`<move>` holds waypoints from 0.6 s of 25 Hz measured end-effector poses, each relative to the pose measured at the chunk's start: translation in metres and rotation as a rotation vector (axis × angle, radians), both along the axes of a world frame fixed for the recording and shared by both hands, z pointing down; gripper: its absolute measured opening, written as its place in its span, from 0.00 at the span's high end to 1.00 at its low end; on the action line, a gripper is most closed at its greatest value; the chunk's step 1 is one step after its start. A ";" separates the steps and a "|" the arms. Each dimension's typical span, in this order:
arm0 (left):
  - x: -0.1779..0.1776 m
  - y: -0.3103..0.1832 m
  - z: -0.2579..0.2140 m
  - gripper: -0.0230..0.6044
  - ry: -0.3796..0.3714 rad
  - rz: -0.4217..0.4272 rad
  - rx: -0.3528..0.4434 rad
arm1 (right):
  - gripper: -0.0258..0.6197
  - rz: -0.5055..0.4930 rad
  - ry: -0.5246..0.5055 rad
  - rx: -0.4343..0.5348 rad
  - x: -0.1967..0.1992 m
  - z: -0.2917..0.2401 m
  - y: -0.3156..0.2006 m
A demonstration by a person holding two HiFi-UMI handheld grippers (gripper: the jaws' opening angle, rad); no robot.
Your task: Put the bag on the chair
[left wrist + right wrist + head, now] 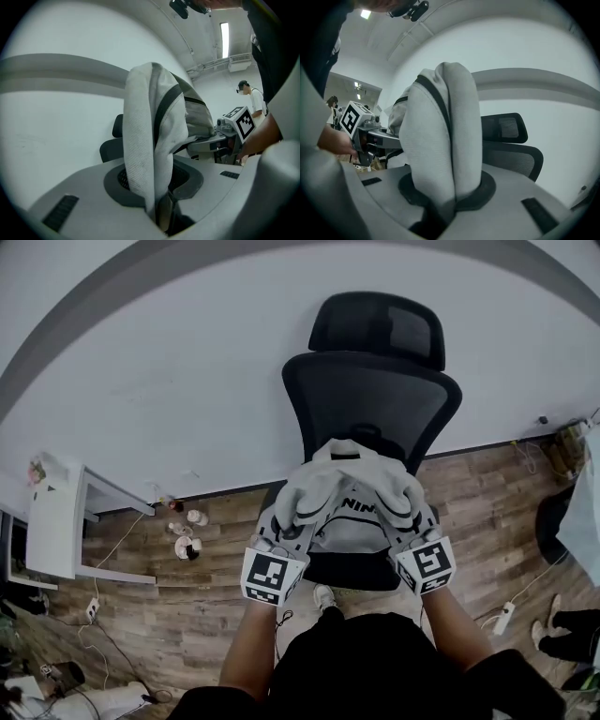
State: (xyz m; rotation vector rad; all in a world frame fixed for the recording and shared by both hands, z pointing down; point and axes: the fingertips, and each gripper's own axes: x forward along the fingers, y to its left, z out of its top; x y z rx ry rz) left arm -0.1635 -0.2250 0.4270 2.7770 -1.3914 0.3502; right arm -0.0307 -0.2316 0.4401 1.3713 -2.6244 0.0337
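Overhead, the head view shows a black office chair (375,399) with a headrest standing against a white wall (187,362) on a wooden floor (178,615). A pale grey bag (352,493) with dark straps hangs in front of the backrest, over the seat. Whether its bottom touches the seat cannot be told from here. The left gripper (298,519) grips the bag's left side and the right gripper (405,514) its right side, each with its marker cube toward the person. A white bench (56,521) stands at the left edge, well apart from the chair.

Next, the left gripper view looks along jaws that stand only slightly apart, pinching a thick upright fold of the bag's woven cloth, with a dark strap running down it. The fold fills the middle of the frame. Behind it a part of the chair's dark back shows, and to the right the other gripper holds the bag's far side. A person (254,101) stands far off under a ceiling light (225,40).

Last, the right gripper view shows the same on its side: the jaws are drawn in on a rounded, doubled fold of the bag, which rises straight out of them. The chair's mesh back and headrest lie just behind the fold at the right, and the left gripper is at the left.
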 end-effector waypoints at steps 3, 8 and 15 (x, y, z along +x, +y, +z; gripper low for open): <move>0.002 -0.015 0.009 0.78 -0.002 0.028 -0.014 | 0.81 0.029 0.000 -0.013 0.000 0.013 -0.013; 0.006 -0.042 0.025 0.78 -0.005 0.040 -0.052 | 0.81 0.045 0.012 -0.040 0.004 0.028 -0.041; 0.022 -0.078 0.057 0.78 -0.033 0.019 -0.102 | 0.81 0.026 0.043 -0.090 0.019 0.059 -0.076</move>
